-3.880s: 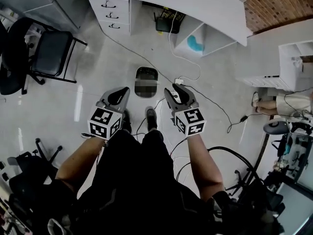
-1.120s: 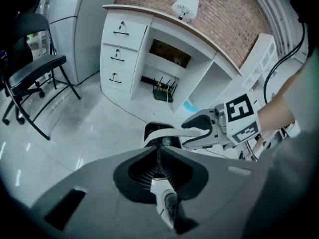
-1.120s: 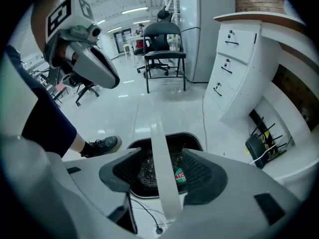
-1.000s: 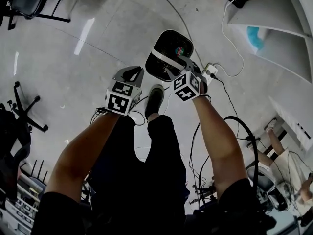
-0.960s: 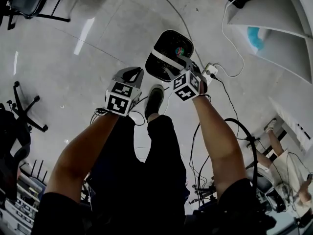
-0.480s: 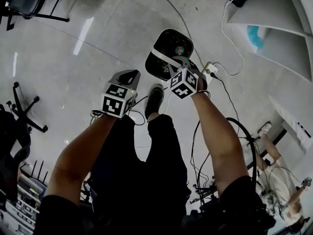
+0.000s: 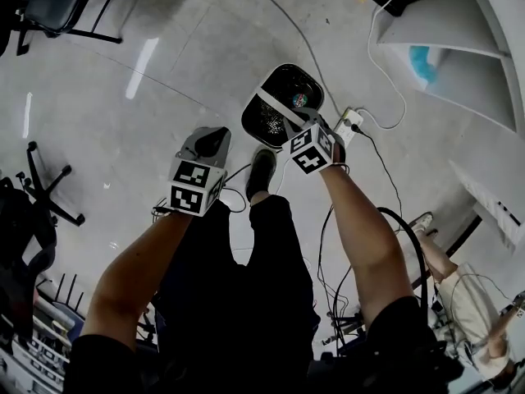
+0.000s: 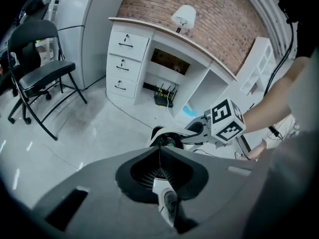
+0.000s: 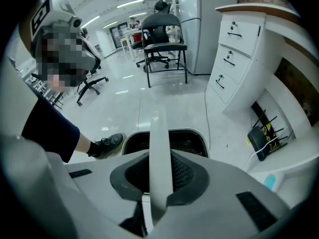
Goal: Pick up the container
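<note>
Since the right gripper (image 7: 302,124) has just been closing its jaws and they now pinch the white handle (image 9: 160,148) between the pads, we judge the grasp made and the lift to be the step in hand. The container (image 7: 267,121), a black mesh bin, is low over the floor (image 7: 164,80) just ahead of our shoe (image 7: 261,171); we cannot tell whether it has left the ground.

To lift well, we should raise the right hand straight up and slowly. The handle is a thin band arching over the bin's mouth, so the bin will likely swing under it if we jerk or tilt. The band crosses the pads near their middle, which is good; we should keep the squeeze firm so it does not slide.

A power strip (image 7: 349,127) and its cables lie just beside the bin, so we should go up before going sideways.

Our left gripper (image 7: 207,142) is closed with nothing in it, apart from the bin. It could steady the rim if the bin sways.
</note>
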A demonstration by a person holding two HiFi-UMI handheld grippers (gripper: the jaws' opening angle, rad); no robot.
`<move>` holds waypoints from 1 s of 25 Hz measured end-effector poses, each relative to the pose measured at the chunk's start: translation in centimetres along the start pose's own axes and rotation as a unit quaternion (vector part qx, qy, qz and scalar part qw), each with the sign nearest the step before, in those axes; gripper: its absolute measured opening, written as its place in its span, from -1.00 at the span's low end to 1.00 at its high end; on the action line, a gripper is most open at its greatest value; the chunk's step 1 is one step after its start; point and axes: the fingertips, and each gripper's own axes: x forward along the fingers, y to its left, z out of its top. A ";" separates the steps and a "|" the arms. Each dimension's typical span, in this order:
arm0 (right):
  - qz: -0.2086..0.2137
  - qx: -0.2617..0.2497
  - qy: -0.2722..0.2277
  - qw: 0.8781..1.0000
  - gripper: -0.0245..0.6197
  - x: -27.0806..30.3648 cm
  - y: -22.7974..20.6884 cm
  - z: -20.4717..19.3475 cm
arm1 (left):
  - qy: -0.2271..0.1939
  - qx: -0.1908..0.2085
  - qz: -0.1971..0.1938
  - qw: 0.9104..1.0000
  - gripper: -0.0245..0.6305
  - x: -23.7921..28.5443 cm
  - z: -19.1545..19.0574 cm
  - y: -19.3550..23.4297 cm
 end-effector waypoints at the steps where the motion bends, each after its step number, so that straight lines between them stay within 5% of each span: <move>1: -0.003 0.013 -0.003 1.000 -0.76 -0.7 0.0 0.2 | -0.003 -0.002 -0.001 1.000 -0.89 -0.5 0.4 -0.2; 8: -0.027 0.105 -0.033 0.994 -0.76 -8.4 1.2 3.5 | -0.031 -0.013 0.013 0.999 -0.89 -5.6 4.3 -1.5; 25: -0.096 0.200 -0.090 0.971 -0.76 -28.5 0.8 10.2 | -0.124 0.027 -0.052 0.991 -0.89 -18.2 16.6 -10.3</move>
